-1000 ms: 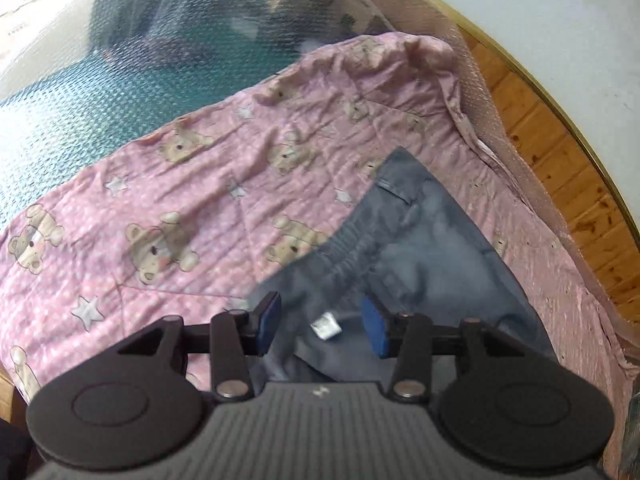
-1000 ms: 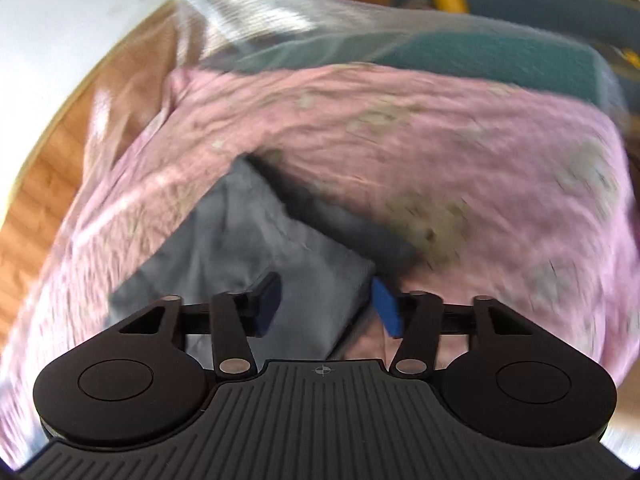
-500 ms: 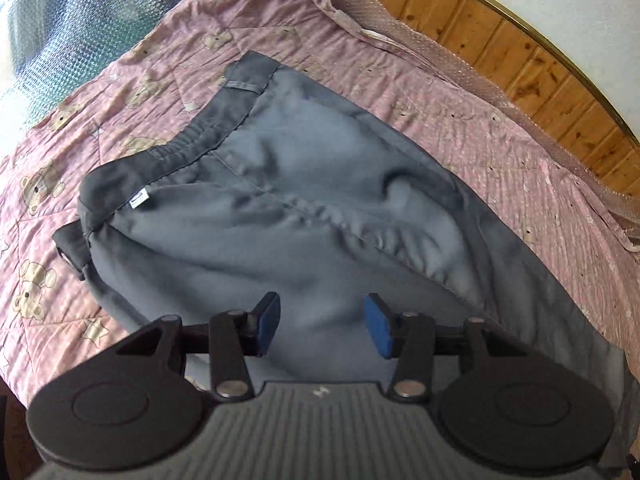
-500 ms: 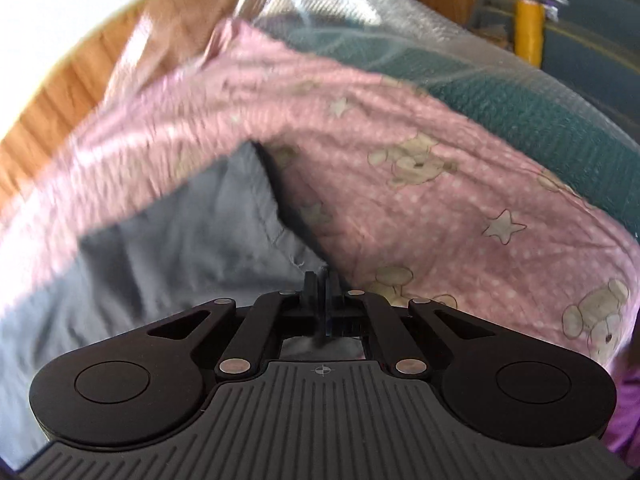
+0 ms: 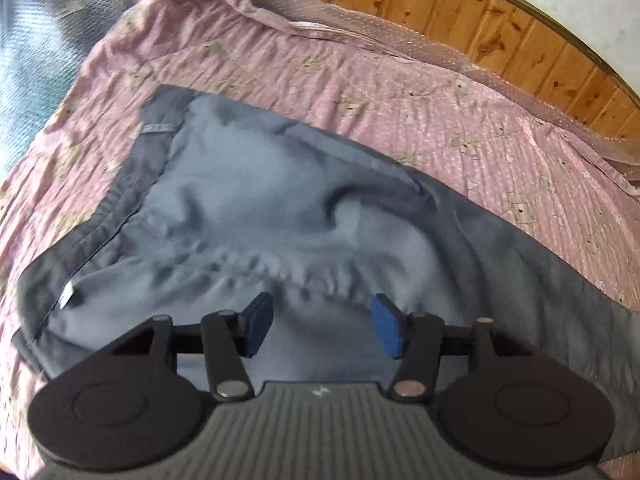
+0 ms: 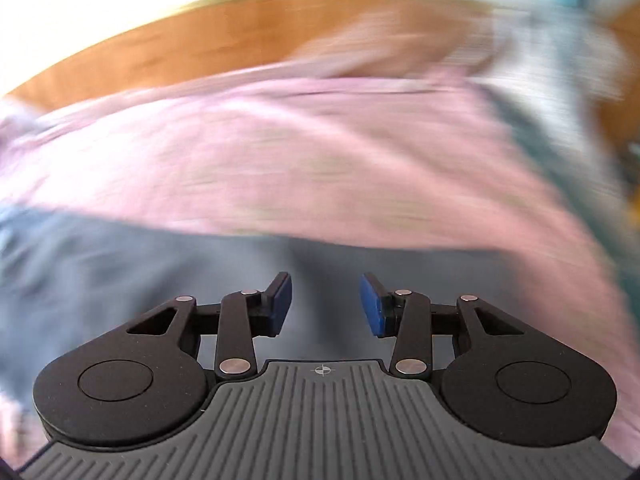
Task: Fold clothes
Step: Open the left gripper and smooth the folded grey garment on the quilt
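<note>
Grey trousers (image 5: 288, 216): spread on the pink bear-print quilt (image 5: 400, 92) of the bed, directly beneath and beyond the left tool (image 5: 322, 330), jaws apart, empty. Right tool (image 6: 325, 304), jaws apart, over the same cloth; view blurred. Creased, darker waistband at far left, small white label (image 5: 67, 294).

Around the grey trousers (image 5: 280, 208) you have bare pink quilt (image 5: 400, 92) on the far and left sides, flat enough to pass over. Beyond the quilt's far edge a wooden wall panel (image 5: 460, 12) closes that side. Your left gripper (image 5: 322, 326) and right gripper (image 6: 324, 304) both hang with fingers apart over the trousers, nothing between them; the right view is blurred.
</note>
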`<state>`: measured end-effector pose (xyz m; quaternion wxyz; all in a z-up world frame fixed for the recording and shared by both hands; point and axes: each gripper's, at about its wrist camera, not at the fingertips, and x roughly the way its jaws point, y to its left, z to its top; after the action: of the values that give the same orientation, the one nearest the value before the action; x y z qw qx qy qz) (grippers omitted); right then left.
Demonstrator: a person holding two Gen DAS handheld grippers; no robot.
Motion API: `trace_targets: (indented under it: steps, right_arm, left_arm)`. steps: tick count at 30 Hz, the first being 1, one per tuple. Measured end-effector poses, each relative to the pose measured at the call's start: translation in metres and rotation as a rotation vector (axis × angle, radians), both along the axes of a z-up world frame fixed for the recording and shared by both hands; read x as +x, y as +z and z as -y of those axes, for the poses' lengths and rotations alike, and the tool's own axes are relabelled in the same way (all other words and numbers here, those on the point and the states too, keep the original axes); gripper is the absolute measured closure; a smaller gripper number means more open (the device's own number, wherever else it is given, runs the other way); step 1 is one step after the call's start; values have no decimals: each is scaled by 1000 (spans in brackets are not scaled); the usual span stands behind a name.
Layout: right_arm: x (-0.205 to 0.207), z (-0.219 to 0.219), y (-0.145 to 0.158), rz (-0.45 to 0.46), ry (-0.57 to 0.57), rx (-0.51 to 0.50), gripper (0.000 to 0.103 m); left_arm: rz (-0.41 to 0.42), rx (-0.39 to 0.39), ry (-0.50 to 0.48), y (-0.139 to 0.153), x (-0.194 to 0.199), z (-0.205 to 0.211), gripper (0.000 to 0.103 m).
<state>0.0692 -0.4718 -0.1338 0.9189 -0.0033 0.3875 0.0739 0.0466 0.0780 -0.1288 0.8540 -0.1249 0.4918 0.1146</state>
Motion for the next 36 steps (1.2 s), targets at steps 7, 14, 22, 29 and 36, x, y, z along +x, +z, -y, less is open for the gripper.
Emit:
trace_targets:
  steps: [7, 14, 22, 29, 36]
  right_arm:
    - [85, -50, -66, -129, 41, -98, 56]
    - [111, 42, -59, -212, -327, -93, 52]
    - [10, 15, -38, -197, -66, -39, 58]
    - [0, 102, -56, -219, -313, -166, 59]
    - [-36, -49, -28, -128, 250, -49, 44]
  left_arm:
    - [-45, 103, -87, -44, 83, -9, 47]
    - [-44, 28, 65, -49, 84, -75, 21]
    - [-81, -27, -126, -66, 59, -41, 37]
    - [-156, 151, 176, -72, 44, -87, 44]
    - [-48, -124, -157, -40, -25, 38, 34]
